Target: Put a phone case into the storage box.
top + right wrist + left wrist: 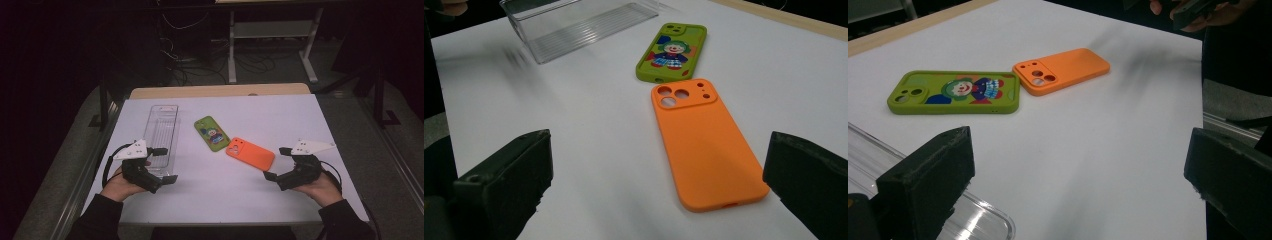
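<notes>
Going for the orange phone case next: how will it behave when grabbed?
The orange phone case looks like a thin, empty shell, so probably light and somewhat bendy. It lies flat on the white table, so it will likely slide rather than roll or tip.

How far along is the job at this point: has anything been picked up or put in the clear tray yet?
Nothing looks done: the clear tray holds nothing, and the green phone case and orange phone case lie flat on the white table. In hand: nothing; the left hand-held gripper and right hand-held gripper hover open. Grasping and moving both cases likely remains.
</notes>
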Demonstrator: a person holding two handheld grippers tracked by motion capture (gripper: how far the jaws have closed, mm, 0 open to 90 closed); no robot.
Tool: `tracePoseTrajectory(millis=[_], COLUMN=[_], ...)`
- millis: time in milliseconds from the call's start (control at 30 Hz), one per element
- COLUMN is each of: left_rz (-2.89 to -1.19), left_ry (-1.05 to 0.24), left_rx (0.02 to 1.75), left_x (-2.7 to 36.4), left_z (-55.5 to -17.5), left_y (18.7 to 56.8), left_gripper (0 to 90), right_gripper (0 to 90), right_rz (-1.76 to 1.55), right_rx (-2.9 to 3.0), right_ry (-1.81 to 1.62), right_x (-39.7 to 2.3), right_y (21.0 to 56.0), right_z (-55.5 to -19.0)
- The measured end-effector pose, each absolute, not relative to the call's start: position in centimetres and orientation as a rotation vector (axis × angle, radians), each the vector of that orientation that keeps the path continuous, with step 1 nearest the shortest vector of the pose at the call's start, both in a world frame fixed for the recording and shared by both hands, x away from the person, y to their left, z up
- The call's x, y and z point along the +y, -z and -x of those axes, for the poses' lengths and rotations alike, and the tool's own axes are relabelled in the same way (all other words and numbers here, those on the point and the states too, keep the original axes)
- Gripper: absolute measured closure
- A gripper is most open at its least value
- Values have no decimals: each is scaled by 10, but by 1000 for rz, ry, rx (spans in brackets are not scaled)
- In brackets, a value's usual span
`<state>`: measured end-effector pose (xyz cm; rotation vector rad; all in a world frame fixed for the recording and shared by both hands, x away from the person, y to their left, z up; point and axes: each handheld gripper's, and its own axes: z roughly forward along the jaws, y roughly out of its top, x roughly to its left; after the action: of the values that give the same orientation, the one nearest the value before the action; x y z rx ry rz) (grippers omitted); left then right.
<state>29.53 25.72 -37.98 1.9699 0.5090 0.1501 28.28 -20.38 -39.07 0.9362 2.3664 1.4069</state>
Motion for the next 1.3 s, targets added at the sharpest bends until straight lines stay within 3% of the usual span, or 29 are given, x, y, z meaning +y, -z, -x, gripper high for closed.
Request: tracePoseTrajectory(millis=[433, 1300], left_rz=[-1979, -2015], left_ry=[-133, -74], left_rx=[493, 423], left_x=[244, 179], left_z=[-295, -296], left_y=[375, 384], left_gripper=[0, 0], right_gripper=[0, 0], right_rz=[-940, -949], right_rx=[2363, 2409], right_ry=[-1410, -1306], right_x=[-204, -192], right_y=[388, 379], right_z=[-283, -309])
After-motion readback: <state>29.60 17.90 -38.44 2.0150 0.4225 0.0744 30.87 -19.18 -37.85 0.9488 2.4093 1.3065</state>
